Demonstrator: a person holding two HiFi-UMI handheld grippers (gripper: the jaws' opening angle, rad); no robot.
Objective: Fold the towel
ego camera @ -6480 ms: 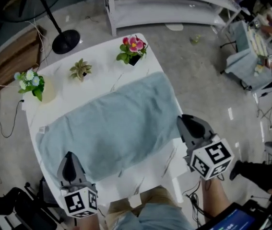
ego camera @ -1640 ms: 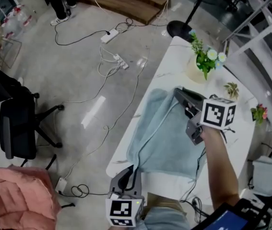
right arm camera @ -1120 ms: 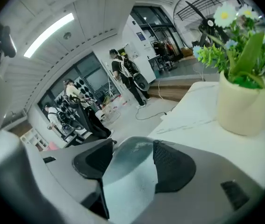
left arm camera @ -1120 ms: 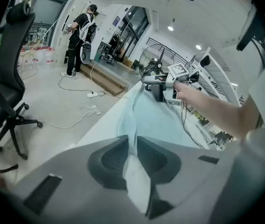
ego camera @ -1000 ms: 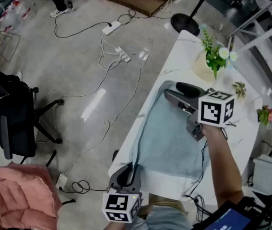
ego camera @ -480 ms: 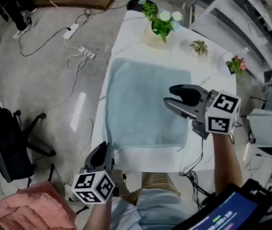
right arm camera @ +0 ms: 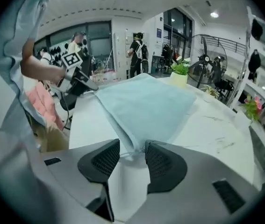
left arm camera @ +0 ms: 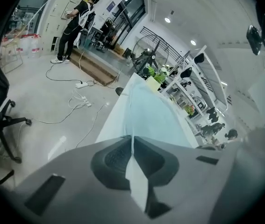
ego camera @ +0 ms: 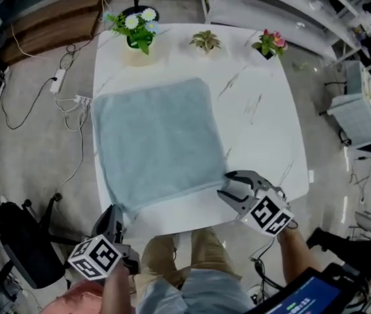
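A light blue towel (ego camera: 152,136), folded to a rough square, lies flat on the left half of the white table (ego camera: 257,123). My left gripper (ego camera: 113,209) is at its near left corner. In the left gripper view that gripper (left arm camera: 132,138) has its jaws closing, pads together on the towel (left arm camera: 151,111) edge. My right gripper (ego camera: 224,184) sits at the near right corner. In the right gripper view its jaws (right arm camera: 132,143) are closing. The towel (right arm camera: 141,106) corner lies between the pads, which stand clear of it.
Three potted plants line the far edge: white flowers (ego camera: 136,34), a small succulent (ego camera: 205,41), pink flowers (ego camera: 268,44). Cables (ego camera: 61,84) trail over the floor at left. An office chair (ego camera: 21,260) stands near left. The person's legs are at the table's near edge.
The right gripper swept from above the towel's middle back to its near right corner and its jaws narrowed. The left gripper stayed at the near left corner and closed.
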